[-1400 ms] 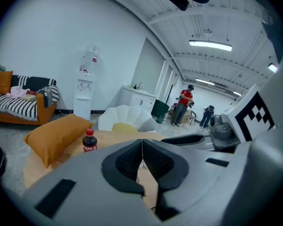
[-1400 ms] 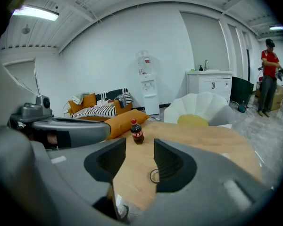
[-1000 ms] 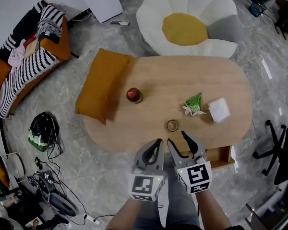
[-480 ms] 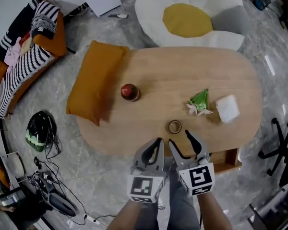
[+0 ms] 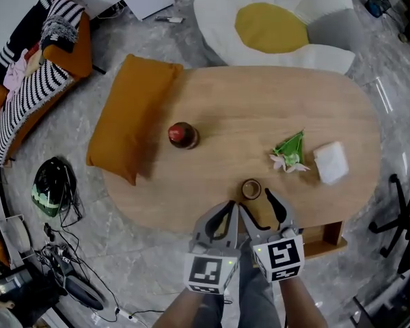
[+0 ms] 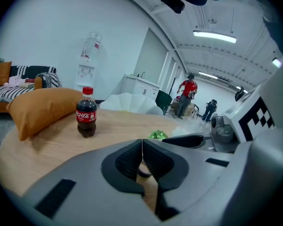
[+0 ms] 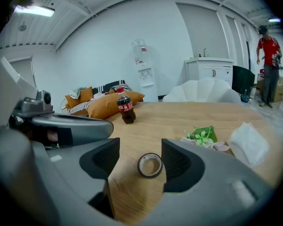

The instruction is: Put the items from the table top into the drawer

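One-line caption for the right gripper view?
Right hand-held gripper, jaws just opening, untouched tape roll framed between them on the wooden table; cola bottle beyond.

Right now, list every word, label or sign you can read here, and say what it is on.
"可口可乐", in white on the red label of the cola bottle.
Water jug label: too blurred to read.
Black-and-white square markers: patterns only, no letters.

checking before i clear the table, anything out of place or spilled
One oddity: the orange cushion lies partly on the table's left end, overhanging its edge. The cola bottle stands upright, the tape roll lies flat, and the green sprig and white tissue lie near the right end. Nothing looks spilled.
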`<action>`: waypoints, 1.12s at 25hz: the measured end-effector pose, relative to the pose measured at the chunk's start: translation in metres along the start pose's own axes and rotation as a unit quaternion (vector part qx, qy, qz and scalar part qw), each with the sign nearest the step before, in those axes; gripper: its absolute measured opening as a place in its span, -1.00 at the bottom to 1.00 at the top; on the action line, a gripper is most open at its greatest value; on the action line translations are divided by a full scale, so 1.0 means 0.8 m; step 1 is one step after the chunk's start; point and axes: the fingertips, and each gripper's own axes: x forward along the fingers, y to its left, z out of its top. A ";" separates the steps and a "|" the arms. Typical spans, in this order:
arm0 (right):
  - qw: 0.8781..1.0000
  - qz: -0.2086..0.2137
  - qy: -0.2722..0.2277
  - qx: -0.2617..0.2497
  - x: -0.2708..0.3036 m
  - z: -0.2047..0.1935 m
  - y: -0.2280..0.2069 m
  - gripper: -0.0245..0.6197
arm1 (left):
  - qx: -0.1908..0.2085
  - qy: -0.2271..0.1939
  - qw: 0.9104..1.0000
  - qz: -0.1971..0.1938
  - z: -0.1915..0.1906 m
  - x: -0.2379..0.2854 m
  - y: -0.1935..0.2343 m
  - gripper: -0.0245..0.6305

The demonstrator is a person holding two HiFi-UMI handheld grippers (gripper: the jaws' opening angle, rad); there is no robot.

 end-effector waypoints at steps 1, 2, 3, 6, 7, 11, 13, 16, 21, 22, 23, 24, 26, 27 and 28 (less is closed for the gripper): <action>1.000 0.001 0.004 0.000 0.003 -0.002 0.000 -0.10 | 0.000 0.002 1.000 0.001 -0.002 0.002 0.002 -0.89; 1.000 0.001 0.008 0.000 0.007 -0.005 0.000 -0.10 | 0.000 0.004 1.000 0.002 -0.005 0.005 0.004 -0.89; 1.000 0.001 0.012 0.000 0.011 -0.009 0.000 -0.10 | 0.001 0.008 1.000 0.002 -0.008 0.007 0.006 -0.89; 1.000 -0.004 0.026 0.000 0.022 -0.021 -0.005 -0.10 | 0.001 0.017 1.000 0.009 -0.019 0.013 0.014 -0.89; 0.999 -0.005 0.032 0.002 0.025 -0.026 -0.007 -0.10 | 0.000 0.020 1.000 0.012 -0.023 0.014 0.016 -0.89; 0.999 -0.004 0.046 0.008 0.038 -0.039 -0.017 -0.10 | -0.013 0.036 0.999 0.010 -0.039 0.024 0.021 -0.89; 0.999 -0.005 0.050 0.006 0.042 -0.043 -0.020 -0.10 | -0.012 0.043 0.999 0.004 -0.045 0.029 0.020 -0.89; 0.998 0.001 0.062 -0.002 0.048 -0.049 -0.019 -0.10 | -0.009 0.047 0.999 0.000 -0.048 0.036 0.019 -0.89; 0.997 0.001 0.081 -0.005 0.059 -0.061 -0.019 -0.04 | -0.027 0.065 0.997 0.010 -0.068 0.041 0.029 -0.89; 0.996 0.001 0.084 -0.004 0.061 -0.063 -0.019 -0.04 | -0.030 0.069 0.997 0.013 -0.072 0.041 0.031 -0.89; 0.996 0.004 0.087 -0.003 0.063 -0.065 -0.018 -0.04 | -0.031 0.071 0.997 0.015 -0.073 0.041 0.034 -0.89; 0.996 0.008 0.091 -0.003 0.065 -0.067 -0.016 -0.04 | -0.031 0.073 0.997 0.017 -0.074 0.042 0.036 -0.89; 0.995 0.008 0.097 -0.009 0.068 -0.070 -0.015 -0.04 | -0.032 0.077 0.996 0.020 -0.077 0.043 0.039 -0.89; 0.995 0.004 0.100 -0.015 0.069 -0.072 -0.016 -0.04 | -0.035 0.078 0.996 0.020 -0.079 0.043 0.039 -0.89; 0.994 -0.001 0.104 -0.021 0.071 -0.074 -0.017 -0.04 | -0.039 0.079 0.996 0.021 -0.080 0.044 0.039 -0.89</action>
